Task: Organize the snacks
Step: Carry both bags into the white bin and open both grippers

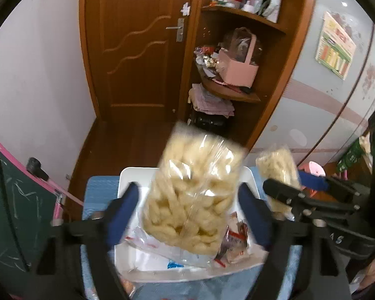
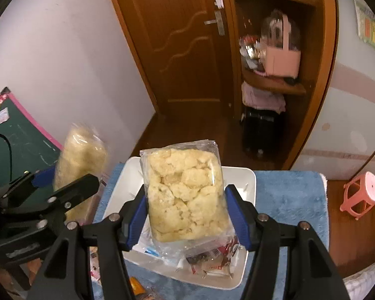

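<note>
Blue mat point(image 2: 287, 200) covers the surface, and a white tray point(image 2: 250, 177) sits on it with loose wrappers point(image 2: 212, 257) in its near end. At 9 o'clock in the left view a green chalkboard point(image 1: 15, 212) with a pink rim stands close by the mat's edge; a pale wall rises above it. At 12 o'clock is a brown door point(image 1: 140, 50), with wood floor open between it and the tray. At 1 o'clock shelves point(image 1: 237, 92) hold a pink box point(image 1: 237, 70) and clutter. At 3 o'clock in the right view a pink stool point(image 2: 360, 195) stands on the floor, apart from the mat.

The left gripper point(image 1: 187, 200) has a clear puff bag point(image 1: 195, 195) between its blue pads over the tray; blur hides whether the pads touch it. The right gripper point(image 2: 186, 212) pinches a popcorn bag point(image 2: 185, 195), upright above the tray
</note>
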### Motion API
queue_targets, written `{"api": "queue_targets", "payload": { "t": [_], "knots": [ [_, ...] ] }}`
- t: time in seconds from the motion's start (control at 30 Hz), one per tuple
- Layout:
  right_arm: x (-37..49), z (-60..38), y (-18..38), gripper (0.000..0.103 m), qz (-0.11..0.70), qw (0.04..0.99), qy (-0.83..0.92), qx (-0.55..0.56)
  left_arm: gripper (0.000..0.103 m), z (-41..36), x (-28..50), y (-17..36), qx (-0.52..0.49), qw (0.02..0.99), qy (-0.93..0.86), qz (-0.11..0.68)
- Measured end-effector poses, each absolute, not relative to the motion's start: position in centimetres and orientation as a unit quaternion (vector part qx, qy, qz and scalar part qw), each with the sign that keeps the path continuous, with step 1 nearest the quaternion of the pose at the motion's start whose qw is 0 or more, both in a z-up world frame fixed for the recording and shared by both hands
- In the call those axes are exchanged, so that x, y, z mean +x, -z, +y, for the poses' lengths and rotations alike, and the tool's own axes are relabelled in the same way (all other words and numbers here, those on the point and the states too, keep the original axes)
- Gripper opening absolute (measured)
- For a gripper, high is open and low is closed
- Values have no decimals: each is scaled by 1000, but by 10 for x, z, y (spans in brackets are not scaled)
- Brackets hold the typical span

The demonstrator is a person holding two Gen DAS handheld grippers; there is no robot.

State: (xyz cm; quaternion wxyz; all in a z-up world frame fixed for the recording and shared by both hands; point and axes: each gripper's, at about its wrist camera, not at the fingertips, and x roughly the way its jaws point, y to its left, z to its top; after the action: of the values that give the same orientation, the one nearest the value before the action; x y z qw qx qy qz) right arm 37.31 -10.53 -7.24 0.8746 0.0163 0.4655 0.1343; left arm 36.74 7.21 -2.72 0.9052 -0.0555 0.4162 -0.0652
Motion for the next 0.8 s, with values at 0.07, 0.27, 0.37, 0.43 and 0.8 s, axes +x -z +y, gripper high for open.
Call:
{"api": "queue_targets", "payload": {
  "t": [0.07,0.27,0.37,0.43,0.8],
  "knots": [
    [384,-106,84,61,480,867,-135,22,103,74,381,36,-62,899,58,429],
    [390,-108,105,61,499,858,-122,23,102,75,398,52,-54,897,33,437],
    [390,-110,109,61,500,857,-124,28,103,75,398,57,-46,897,29,438],
    [391,-111,109,61,500,856,-126,30,103,74,398,59,-43,897,28,439],
    [390,-111,104,63,494,858,-135,33,102,75,386,52,-54,902,30,427]
  ]
}}
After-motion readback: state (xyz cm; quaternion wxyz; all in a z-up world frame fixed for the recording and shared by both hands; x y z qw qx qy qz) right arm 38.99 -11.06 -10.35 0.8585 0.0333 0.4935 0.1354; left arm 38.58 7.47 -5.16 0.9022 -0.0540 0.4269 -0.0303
